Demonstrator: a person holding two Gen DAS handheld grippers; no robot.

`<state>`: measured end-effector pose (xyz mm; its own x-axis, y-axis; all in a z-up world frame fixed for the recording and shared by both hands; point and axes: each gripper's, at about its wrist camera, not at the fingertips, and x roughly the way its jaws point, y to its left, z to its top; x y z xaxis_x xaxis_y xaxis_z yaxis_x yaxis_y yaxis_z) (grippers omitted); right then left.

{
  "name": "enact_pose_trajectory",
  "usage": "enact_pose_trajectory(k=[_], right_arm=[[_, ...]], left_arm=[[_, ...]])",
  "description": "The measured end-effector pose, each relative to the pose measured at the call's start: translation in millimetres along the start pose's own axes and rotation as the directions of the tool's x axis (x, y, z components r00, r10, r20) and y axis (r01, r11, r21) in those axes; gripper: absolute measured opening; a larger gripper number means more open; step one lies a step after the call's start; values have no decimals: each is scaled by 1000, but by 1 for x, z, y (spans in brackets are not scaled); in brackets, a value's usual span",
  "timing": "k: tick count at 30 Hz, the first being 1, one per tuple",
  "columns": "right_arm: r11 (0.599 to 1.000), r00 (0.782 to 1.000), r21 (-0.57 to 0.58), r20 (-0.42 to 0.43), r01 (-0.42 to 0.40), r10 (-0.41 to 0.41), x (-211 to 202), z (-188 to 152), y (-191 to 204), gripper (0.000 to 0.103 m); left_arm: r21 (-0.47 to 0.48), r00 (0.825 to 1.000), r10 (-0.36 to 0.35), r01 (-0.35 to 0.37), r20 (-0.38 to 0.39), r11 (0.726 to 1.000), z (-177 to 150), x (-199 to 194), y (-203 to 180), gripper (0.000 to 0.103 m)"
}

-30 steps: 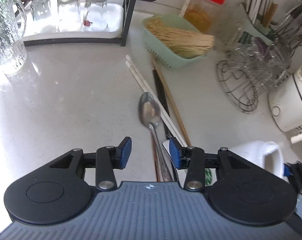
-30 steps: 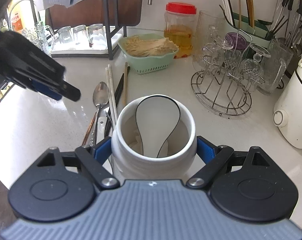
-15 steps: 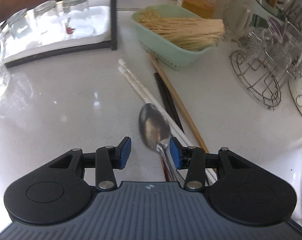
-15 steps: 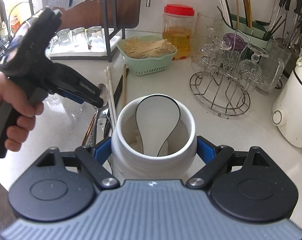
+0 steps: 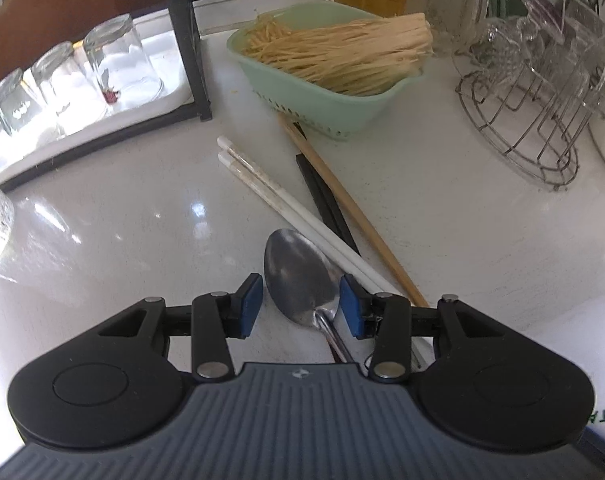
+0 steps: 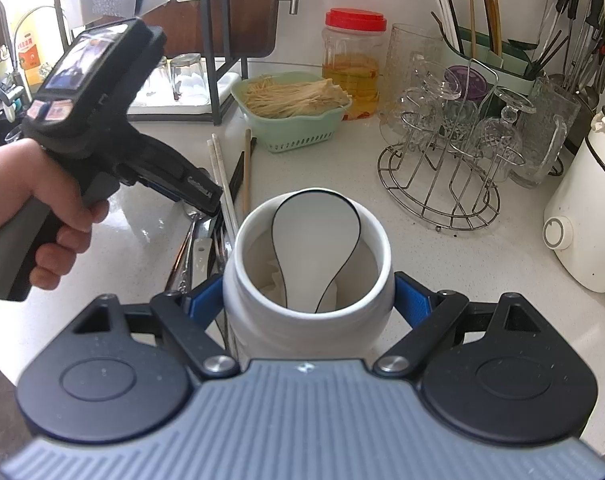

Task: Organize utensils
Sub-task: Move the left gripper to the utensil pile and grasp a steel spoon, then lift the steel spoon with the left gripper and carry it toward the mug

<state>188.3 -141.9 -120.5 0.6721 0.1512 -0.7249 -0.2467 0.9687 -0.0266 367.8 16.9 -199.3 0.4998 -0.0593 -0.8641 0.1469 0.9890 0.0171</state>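
**Ana:** Left wrist view has the left gripper point(image 5: 299, 305) spread, with the bowl of the metal spoon point(image 5: 300, 280) between its blue pads point(image 5: 249, 305) and neither pad touching it. The spoon lies flat on the white counter point(image 5: 102, 232), just beside the white chopsticks point(image 5: 286, 200).

**Ben:** And the other hand?

**Ana:** The right gripper point(image 6: 308, 304) is pinching the white ceramic holder point(image 6: 308, 320) by its sides, upright, with a white ladle-shaped spoon point(image 6: 316, 236) already standing in it. The holder sits on the counter near the loose utensils.

**Ben:** Which way does the metal spoon run?

**Ana:** Its long axis goes from the bowl, which points away toward the green basket point(image 5: 322, 92), back under the gripper body where the handle disappears. The bowl faces up. The chopsticks slant across it, toward upper left.

**Ben:** So how would you take it?

**Ana:** I'd judge the bowl a poor place to pinch: it is wide, curved and slick. Better to slide back to the neck or handle, close across the narrow part, and keep the right pad clear of the white chopsticks so they are not dragged along. Then lift and tip it handle-down into the holder, which the right side should keep steady
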Motion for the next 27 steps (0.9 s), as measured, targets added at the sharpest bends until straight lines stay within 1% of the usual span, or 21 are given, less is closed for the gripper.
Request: enact_pose_trajectory(k=[3, 7, 12, 15, 21, 27], right_arm=[[1000, 1000, 0, 4, 1, -1, 0, -1, 0, 90], [1000, 1000, -2, 0, 3, -3, 0, 0, 0, 91], [1000, 1000, 0, -11, 5, -5, 1, 1, 0, 91], [1000, 1000, 6, -15, 8, -8, 2, 3, 0, 91], [1000, 1000, 14, -19, 19, -19, 3, 4, 2, 91], [1000, 1000, 15, -20, 23, -23, 3, 3, 2, 91]], left_arm=[[8, 1000, 3, -4, 4, 1000, 1, 0, -1, 48], [-4, 1000, 4, -4, 7, 1000, 2, 0, 1, 46], [-19, 1000, -7, 7, 19, 1000, 3, -13, 3, 46], [-15, 1000, -4, 5, 29, 1000, 1, -24, 1, 46], [-21, 998, -22, 23, 51, 1000, 3, -47, 4, 46], [-6, 995, -43, 43, 93, 999, 3, -80, 0, 45]])
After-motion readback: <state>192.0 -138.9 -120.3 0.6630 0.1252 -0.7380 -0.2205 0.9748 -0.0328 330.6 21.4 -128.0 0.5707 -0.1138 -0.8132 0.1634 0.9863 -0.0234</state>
